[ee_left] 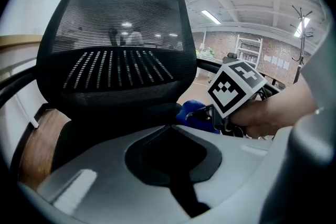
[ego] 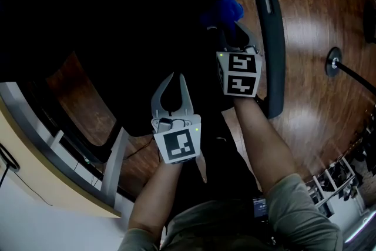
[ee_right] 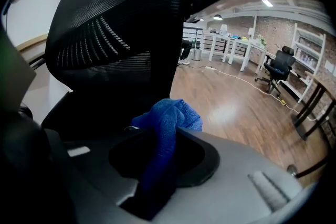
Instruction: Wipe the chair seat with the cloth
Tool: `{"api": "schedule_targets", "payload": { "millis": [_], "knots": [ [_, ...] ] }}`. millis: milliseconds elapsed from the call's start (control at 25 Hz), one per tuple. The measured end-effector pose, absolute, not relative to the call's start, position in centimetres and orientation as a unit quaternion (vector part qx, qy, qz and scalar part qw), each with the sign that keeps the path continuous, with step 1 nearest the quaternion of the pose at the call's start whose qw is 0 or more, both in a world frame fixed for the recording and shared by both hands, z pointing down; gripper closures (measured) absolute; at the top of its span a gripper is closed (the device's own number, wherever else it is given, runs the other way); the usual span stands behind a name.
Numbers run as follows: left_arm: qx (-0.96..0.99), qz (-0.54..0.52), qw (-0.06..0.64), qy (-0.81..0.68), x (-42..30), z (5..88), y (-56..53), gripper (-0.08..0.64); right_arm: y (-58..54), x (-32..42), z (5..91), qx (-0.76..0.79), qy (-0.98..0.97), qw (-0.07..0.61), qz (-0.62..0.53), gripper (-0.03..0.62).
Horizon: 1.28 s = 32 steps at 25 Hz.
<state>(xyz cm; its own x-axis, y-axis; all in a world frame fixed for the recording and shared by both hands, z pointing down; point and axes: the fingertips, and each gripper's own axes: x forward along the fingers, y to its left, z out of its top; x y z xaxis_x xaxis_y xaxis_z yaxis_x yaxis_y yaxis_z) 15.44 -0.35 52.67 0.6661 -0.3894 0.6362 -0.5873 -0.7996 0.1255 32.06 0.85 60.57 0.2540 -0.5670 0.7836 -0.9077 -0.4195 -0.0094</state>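
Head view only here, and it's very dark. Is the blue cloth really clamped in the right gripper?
Observer: Yes. Its own view shows the blue cloth pinched between the jaws of the right gripper, bunched up past the tips.
Operator: Anything in the left one?
Observer: No. The left gripper has its jaws together with nothing between them.
Operator: What's in front of them?
Observer: The chair's mesh backrest, upright, rising beyond both grippers.
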Motion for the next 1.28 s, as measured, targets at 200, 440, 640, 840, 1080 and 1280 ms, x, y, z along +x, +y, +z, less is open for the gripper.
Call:
{"api": "schedule_targets", "payload": {
  "millis": [200,440,640,840,1080,1280],
  "knots": [
    [0.890,0.296,0.169,-0.303,13.4,52.4,-1.6,0.555,0.2,31.9,59.9,0.758,-0.489,0.240,0.359,0.505],
    [0.877,0.287,0.168,-0.346,9.0,50.8,-3.8,0.555,-1.8,29.3,56.8,0.760,-0.504,0.241,0.332,0.503],
    [0.861,0.283,0.170,-0.386,3.0,49.5,-5.8,0.555,-5.8,22.1,54.5,0.733,-0.557,0.228,0.318,0.500],
    [0.841,0.279,0.181,-0.427,-3.0,49.3,-6.1,0.555,-10.7,12.8,52.7,0.675,-0.643,0.206,0.299,0.495],
    [0.830,0.273,0.212,-0.437,-7.8,50.2,-5.2,0.555,-14.7,2.2,52.7,0.602,-0.715,0.210,0.286,0.494],
    [0.838,0.276,0.215,-0.419,-10.1,50.4,-3.9,0.555,-16.1,-4.0,52.8,0.557,-0.751,0.221,0.278,0.493]
  ]
}}
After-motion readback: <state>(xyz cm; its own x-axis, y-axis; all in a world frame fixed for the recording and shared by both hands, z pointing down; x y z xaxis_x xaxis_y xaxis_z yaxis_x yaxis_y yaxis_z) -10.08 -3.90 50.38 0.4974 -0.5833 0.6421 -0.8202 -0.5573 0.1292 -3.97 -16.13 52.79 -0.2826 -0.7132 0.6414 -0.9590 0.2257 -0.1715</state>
